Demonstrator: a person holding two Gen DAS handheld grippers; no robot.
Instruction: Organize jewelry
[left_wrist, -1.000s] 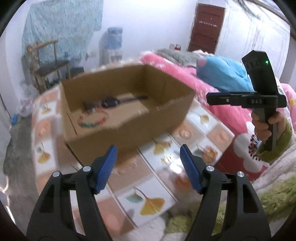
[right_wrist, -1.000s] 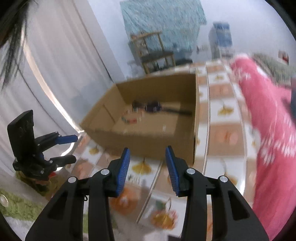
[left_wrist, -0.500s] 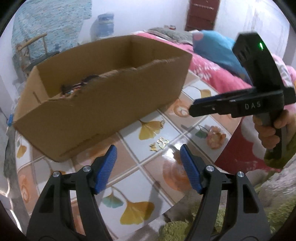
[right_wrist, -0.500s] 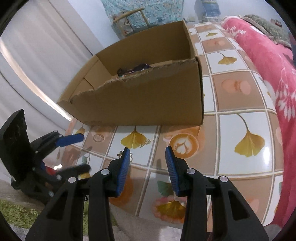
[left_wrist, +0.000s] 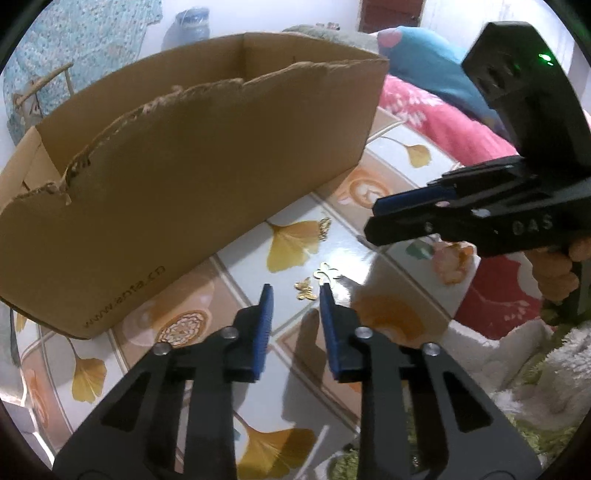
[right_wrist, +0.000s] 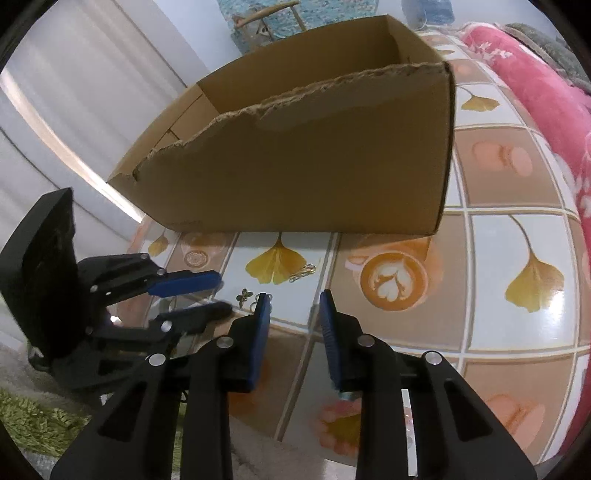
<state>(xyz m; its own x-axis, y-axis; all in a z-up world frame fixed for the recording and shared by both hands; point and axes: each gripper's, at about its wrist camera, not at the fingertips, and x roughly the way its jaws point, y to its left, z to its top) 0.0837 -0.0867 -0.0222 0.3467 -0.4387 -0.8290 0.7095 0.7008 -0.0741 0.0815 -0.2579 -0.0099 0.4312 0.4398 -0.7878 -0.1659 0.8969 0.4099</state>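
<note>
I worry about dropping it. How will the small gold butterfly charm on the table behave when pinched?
The gold butterfly charm looks thin and flat on the glossy tabletop, so it probably slides rather than lifts. Likely very light, perhaps bendable.

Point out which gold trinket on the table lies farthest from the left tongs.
The gold chain piece beside the ginkgo leaf near the cardboard box; the butterfly and clover sit at the tips.
</note>
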